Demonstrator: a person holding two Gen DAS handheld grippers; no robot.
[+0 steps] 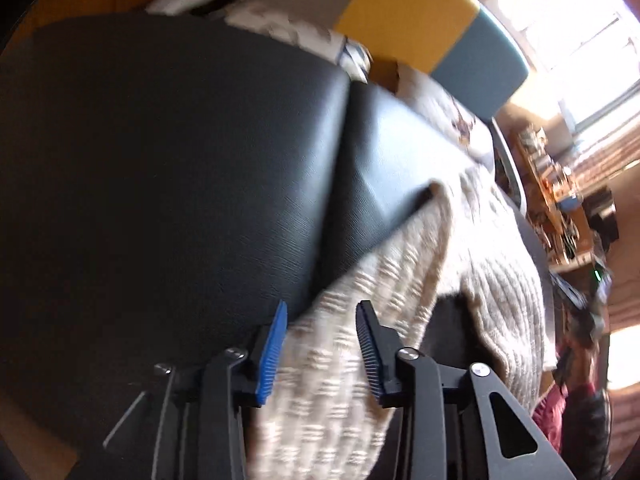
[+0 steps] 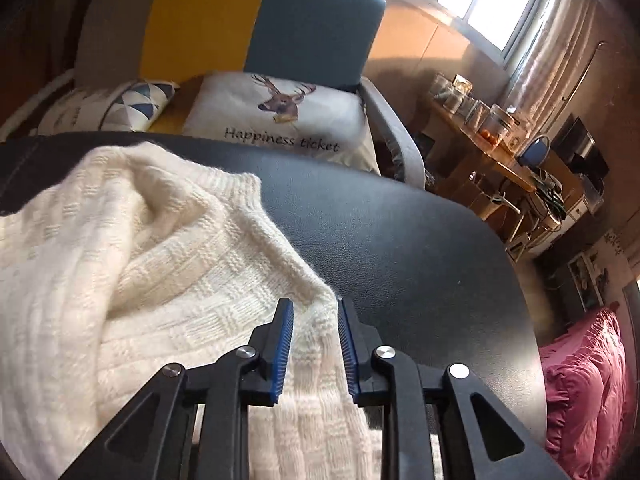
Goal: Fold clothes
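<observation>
A cream knitted sweater (image 2: pixel 160 260) lies crumpled on a black leather-textured table top (image 2: pixel 400 240). My right gripper (image 2: pixel 315 304) is shut on the sweater's right edge, and the knit fills the gap between its blue pads (image 2: pixel 284 348). In the blurred left wrist view, the same sweater (image 1: pixel 400 272) runs from between my fingers up and right across the black surface (image 1: pixel 160 180). My left gripper (image 1: pixel 323 308) is closed on a thick band of that knit, which fills the space between its pads (image 1: pixel 274 352).
Behind the table stands a yellow and blue chair (image 2: pixel 312 20) holding a deer-print cushion (image 2: pixel 280 116) and a triangle-print cushion (image 2: pixel 132 104). A wooden desk with jars (image 2: pixel 480 128) is at the right, and pink bedding (image 2: pixel 584 380) lies at the lower right.
</observation>
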